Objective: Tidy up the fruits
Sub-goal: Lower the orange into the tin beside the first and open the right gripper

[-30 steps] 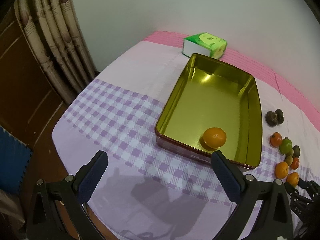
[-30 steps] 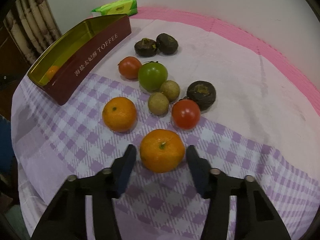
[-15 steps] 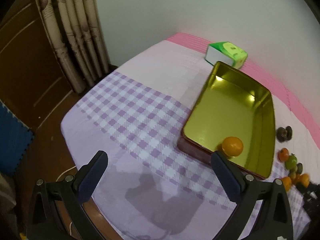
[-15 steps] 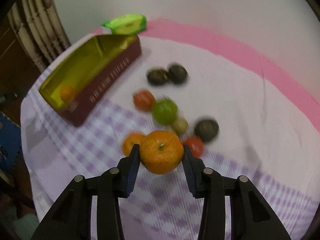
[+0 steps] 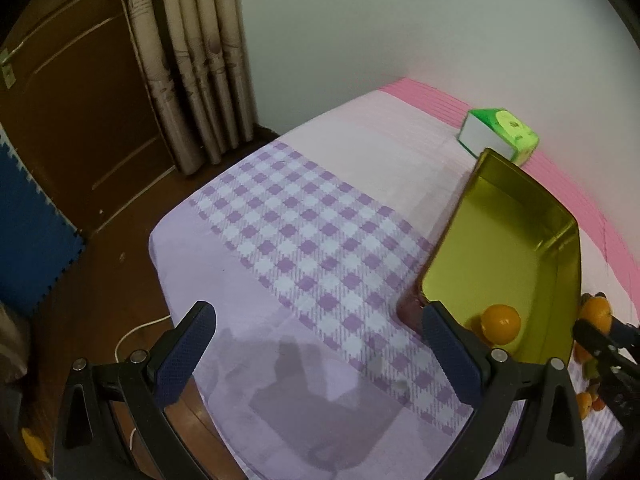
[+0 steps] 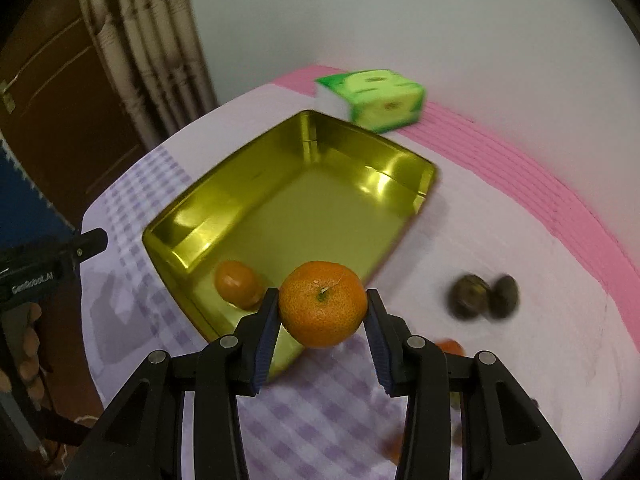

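My right gripper (image 6: 322, 316) is shut on an orange mandarin (image 6: 322, 304) and holds it in the air over the near right edge of the gold tin (image 6: 416, 190). One mandarin (image 6: 237, 284) lies in the tin's near corner; it also shows in the left wrist view (image 5: 501, 323), inside the tin (image 5: 556, 236). My left gripper (image 5: 316, 340) is open and empty, off to the tin's left over the purple checked cloth. In the left wrist view the right gripper (image 5: 596, 330) with its mandarin (image 5: 597, 312) shows at the far right edge.
A green tissue box (image 6: 372, 100) (image 5: 500, 138) stands behind the tin. Two dark fruits (image 6: 484, 296) lie to the right of the tin, with more orange and red fruit (image 6: 450, 347) blurred behind my right fingers. The table's left edge drops to a wooden floor.
My right gripper closed on the mandarin, lifted it off the cloth and carried it left to the tin. My left gripper drew back and left, away from the tin.
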Demonstrator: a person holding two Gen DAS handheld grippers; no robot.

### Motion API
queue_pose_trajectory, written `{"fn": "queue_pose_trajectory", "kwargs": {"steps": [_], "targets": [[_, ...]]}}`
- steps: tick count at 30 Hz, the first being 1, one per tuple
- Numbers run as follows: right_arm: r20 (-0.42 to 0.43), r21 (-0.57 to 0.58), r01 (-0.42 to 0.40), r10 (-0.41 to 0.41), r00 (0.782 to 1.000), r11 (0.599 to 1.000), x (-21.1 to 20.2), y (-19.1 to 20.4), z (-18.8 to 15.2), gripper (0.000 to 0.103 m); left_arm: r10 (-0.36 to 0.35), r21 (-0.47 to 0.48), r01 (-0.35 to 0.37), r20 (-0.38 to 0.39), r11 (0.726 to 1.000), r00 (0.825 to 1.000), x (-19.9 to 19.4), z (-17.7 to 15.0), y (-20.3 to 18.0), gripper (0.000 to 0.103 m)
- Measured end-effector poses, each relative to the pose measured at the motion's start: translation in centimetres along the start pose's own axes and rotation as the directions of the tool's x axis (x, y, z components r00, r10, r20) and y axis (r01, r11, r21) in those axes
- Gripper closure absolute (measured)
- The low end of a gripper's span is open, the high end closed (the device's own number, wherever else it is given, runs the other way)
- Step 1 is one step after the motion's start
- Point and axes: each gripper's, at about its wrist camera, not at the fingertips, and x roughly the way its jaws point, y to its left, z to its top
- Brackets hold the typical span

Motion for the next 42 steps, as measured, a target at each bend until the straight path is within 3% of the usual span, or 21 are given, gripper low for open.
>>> {"fn": "queue_pose_trajectory", "kwargs": {"steps": [8,24,31,42], "targets": [[-0.053,-0.049,0.006,-0.008,0.999,0.999,3.7,1.9,1.6,0.060,0.014,-0.034,-0.014,0.001,0.999,1.000,0.3,0.3,0.8,0.001],[-0.102,-0.081,0.027,-0.035,0.994,0.996,6.7,2.6,1.9,0.060,0.012,-0.025,-0.013,-0.018,1.000,1.000,0.8,0.2,0.7,0.001],[-0.091,-0.065,0.026,-0.032,0.995,0.998,6.4,2.4,2.0,0.058,0.004,-0.019,-0.004,-0.021,1.000,1.000,1.0,0.2,0.4,0.001],[0.009,0.009,0.026,-0.026,1.000,1.000,1.5,-0.3,1.0,0.042,-0.049,0.056,0.048,0.014,0.997,0.999,0.0,-0.1,-1.2,0.001]]}}
